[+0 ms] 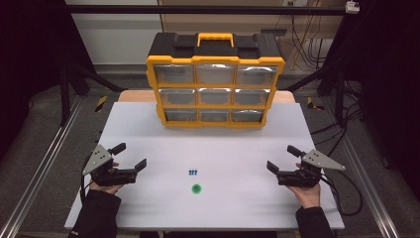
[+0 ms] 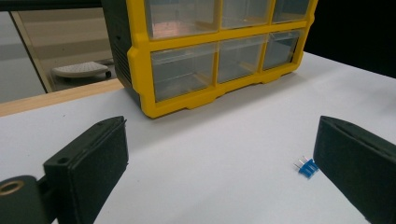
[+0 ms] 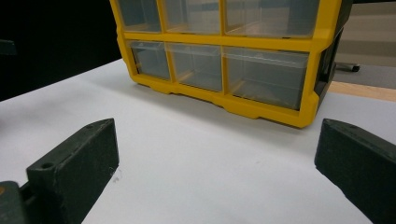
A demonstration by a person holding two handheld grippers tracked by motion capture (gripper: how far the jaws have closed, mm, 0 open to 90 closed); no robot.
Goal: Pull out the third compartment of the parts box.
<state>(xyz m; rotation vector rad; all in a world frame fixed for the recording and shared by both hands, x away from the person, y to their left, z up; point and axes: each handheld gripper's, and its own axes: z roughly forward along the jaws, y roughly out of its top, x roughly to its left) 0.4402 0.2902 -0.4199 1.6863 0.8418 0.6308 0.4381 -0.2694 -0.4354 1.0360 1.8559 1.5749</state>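
Blue part (image 2: 307, 167) by left tool (image 2: 224, 158); green disc (image 1: 196, 188) in high view.

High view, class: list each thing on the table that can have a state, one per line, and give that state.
Drawer organizer: upright at the far side, all nine clear drawers shut, handle folded down.
Blue parts: loose on the table, not held.
Green disc: lying flat, untouched.
Left gripper: jaws open, nothing between them.
Right gripper: jaws open, nothing between them.
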